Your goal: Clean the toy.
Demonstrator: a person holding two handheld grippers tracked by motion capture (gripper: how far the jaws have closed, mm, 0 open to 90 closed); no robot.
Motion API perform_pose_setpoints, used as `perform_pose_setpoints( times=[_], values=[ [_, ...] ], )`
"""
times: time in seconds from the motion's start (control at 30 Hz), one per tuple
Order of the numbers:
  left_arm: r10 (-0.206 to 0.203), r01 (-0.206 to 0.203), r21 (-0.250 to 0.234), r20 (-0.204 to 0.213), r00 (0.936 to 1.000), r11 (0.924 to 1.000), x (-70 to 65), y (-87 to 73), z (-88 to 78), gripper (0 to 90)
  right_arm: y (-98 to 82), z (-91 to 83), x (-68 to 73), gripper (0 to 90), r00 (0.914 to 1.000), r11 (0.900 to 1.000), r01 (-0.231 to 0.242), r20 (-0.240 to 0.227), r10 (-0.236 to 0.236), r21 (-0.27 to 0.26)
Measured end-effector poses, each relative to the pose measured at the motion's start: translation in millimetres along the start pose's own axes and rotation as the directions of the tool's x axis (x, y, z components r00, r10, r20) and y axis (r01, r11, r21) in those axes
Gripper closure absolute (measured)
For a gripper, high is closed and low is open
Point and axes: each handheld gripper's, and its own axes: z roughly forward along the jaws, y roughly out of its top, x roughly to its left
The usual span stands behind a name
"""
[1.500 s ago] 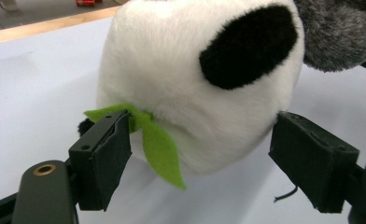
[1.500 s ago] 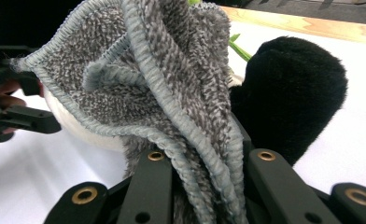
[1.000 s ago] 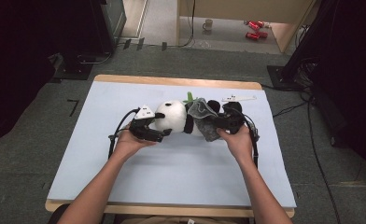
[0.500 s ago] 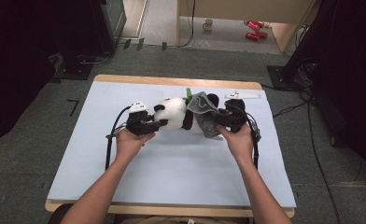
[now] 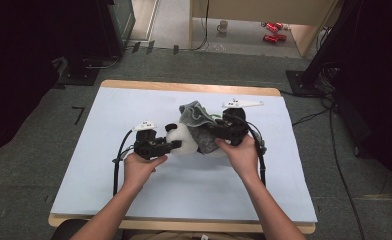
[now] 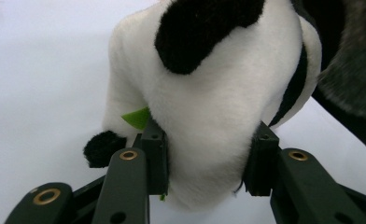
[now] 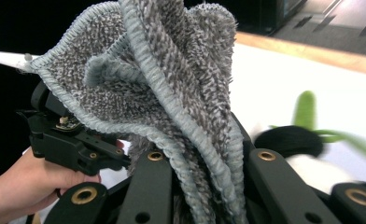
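A black-and-white panda plush point(image 5: 183, 141) with a green leaf lies mid-table on the pale blue table cover point(image 5: 134, 102). My left gripper point(image 5: 176, 145) comes at it from the left. In the left gripper view its pads pinch the plush point(image 6: 209, 116) on both sides, and the left gripper point(image 6: 208, 163) has just eased its jaws open a little with the plush still squeezed between them. My right gripper point(image 5: 211, 131) is shut on a bunched grey terry cloth point(image 5: 196, 117), which drapes over the panda's right side. In the right gripper view the cloth point(image 7: 162, 84) rises out of the right gripper point(image 7: 204, 179).
Black cables trail from both grippers across the cover. The wooden table edge point(image 5: 184, 87) runs along the far side. On the floor beyond stand a mug point(image 5: 223, 26) and red cans point(image 5: 271, 30). Dark equipment flanks the table left and right.
The left gripper's jaws went from wide open to clamped on the panda. The panda and both grippers shifted slightly toward the person, and the right gripper raised the cloth.
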Motion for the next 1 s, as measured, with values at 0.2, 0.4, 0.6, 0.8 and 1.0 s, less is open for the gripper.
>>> perform_pose_setpoints(
  times=[0.2, 0.4, 0.6, 0.8, 1.0],
  values=[
    [0.026, -0.026, 0.006, -0.02, 0.9995, 0.9996, -3.6, -5.4, -0.9, 57.5, -13.1, 30.0, 8.0, 78.0, 0.9923, 0.997, -0.083, -0.093, 0.082, -0.001],
    [0.033, -0.032, 0.03, -0.05, 0.9982, 0.999, -2.3, -7.9, 2.1, 57.5, -16.8, 46.1, 10.7, 78.2, 0.9993, 0.998, -0.002, -0.037, 0.005, 0.063],
    [0.022, -0.018, 0.054, -0.061, 0.9979, 0.9984, 3.2, -9.0, 2.2, 57.4, -15.5, 41.6, 0.6, 78.4, 0.9985, 0.991, 0.045, 0.026, -0.049, 0.128],
    [0.058, -0.056, 0.052, -0.043, 0.9974, 0.9971, 4.0, -7.5, 3.3, 57.0, -21.1, 19.3, -27.9, 78.9, 0.998, 0.991, -0.009, 0.064, 0.001, 0.137],
    [0.046, -0.043, 0.073, -0.038, 0.9982, 0.9964, 10.1, -4.2, 2.8, 57.0, -18.6, 0.0, -41.6, 79.0, 0.9956, 0.993, -0.043, 0.088, 0.033, 0.114]
  ],
)
